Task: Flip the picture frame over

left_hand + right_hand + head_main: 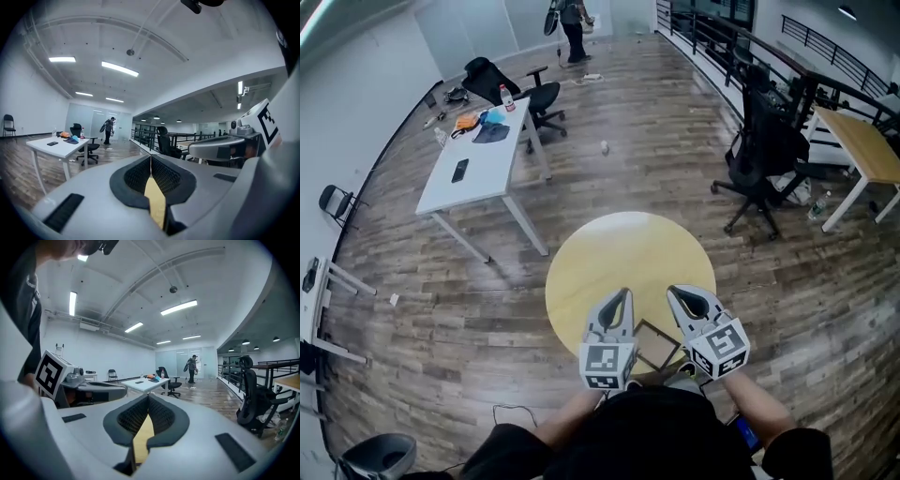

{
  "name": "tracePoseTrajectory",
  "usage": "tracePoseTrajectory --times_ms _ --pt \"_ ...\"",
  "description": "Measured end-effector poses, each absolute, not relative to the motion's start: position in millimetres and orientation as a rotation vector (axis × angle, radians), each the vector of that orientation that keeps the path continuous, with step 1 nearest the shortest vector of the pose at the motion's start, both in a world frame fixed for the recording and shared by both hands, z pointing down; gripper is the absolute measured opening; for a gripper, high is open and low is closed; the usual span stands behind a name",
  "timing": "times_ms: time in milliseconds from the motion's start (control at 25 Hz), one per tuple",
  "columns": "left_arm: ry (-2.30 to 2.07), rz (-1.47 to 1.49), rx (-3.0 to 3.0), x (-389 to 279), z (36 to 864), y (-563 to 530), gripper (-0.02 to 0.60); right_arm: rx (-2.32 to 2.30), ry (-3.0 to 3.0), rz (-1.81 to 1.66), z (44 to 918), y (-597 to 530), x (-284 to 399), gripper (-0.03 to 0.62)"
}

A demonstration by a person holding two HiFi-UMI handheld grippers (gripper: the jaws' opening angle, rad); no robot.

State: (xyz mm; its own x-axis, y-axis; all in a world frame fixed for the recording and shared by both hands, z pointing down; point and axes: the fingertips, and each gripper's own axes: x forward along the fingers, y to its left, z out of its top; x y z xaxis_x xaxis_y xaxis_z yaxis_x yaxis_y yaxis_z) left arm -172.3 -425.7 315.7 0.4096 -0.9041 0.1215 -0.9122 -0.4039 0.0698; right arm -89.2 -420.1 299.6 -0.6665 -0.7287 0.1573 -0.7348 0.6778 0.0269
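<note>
The picture frame [656, 345] lies flat on the round yellow table [619, 258], close to its near edge, a dark rim round a brown panel. Both grippers partly hide it. My left gripper [622, 296] hangs in the air over the frame's left side, jaws shut with nothing between them. My right gripper [676, 292] hangs level with it over the frame's right side, also shut and empty. In the left gripper view the pads [161, 176] meet at the tip and point out across the room. The right gripper view shows its pads [159, 414] closed the same way.
A white desk [478, 159] with small items stands at the back left, with a black chair [516, 89] behind it. Another black office chair [759, 150] and a wooden desk [862, 141] stand at the right. A person [572, 28] stands far back.
</note>
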Motion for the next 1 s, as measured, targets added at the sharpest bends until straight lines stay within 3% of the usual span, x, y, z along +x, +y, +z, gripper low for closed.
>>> tracePoseTrajectory --times_ms 1000 --pt "-1.612 0.115 2.615 -157.7 281.4 -415.7 0.023 1.242 -2.809 -0.028 264.8 -412.5 -95.0 0.018"
